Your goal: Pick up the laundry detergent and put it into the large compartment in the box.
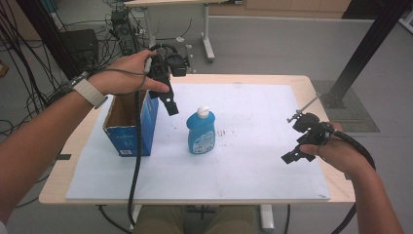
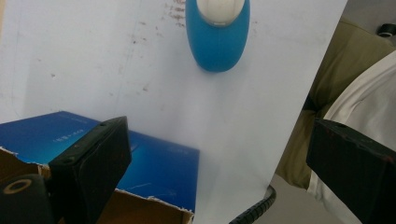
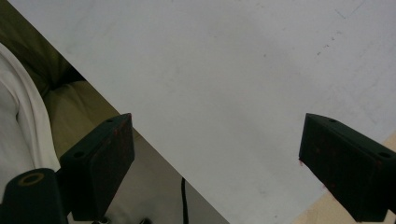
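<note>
One upright blue bottle point(image 1: 201, 132), white-capped, near left tongs point(image 1: 170, 105); both tongs apart.

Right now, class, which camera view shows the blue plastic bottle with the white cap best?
The high view: the blue plastic bottle with the white cap stands whole, label facing us. The left gripper view catches its top from above, cut off by the frame edge.
</note>
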`<act>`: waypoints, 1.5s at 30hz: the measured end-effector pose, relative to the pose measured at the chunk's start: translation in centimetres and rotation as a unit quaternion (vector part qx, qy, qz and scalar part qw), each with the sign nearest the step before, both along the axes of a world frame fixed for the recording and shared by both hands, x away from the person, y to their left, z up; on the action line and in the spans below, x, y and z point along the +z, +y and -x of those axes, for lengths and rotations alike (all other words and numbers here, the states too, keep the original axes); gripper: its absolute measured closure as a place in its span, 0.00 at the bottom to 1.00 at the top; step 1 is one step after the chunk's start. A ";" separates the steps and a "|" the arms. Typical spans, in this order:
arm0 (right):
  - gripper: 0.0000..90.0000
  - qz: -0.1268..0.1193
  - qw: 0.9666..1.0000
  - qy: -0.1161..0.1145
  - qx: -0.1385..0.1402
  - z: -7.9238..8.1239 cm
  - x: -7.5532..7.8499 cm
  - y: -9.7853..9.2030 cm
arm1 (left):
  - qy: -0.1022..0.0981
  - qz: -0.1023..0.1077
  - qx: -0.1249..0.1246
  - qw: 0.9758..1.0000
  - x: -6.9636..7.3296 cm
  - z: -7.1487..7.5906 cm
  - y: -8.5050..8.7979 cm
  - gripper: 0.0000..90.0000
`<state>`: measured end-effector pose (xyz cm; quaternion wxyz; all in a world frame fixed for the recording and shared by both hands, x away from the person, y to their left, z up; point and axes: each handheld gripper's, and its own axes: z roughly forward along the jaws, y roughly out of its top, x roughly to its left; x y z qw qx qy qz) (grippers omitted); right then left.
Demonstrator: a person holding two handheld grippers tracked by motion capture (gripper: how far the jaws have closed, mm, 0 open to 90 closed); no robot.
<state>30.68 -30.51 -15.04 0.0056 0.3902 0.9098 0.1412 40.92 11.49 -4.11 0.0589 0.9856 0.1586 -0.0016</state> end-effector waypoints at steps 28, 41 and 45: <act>0.12 -0.001 1.000 -0.004 -0.003 0.2 0.1 -0.1 | 0.002 -0.003 0.040 0.999 -0.6 -0.6 -1.8 0.09; 0.12 -0.002 1.000 -0.004 -0.002 0.1 0.0 0.0 | 0.000 0.002 0.043 0.999 -1.1 -0.8 -2.5 0.09; 0.12 -0.002 1.000 -0.004 -0.002 0.2 0.0 0.0 | -0.001 -0.002 0.042 0.999 -1.2 -0.8 -2.9 0.09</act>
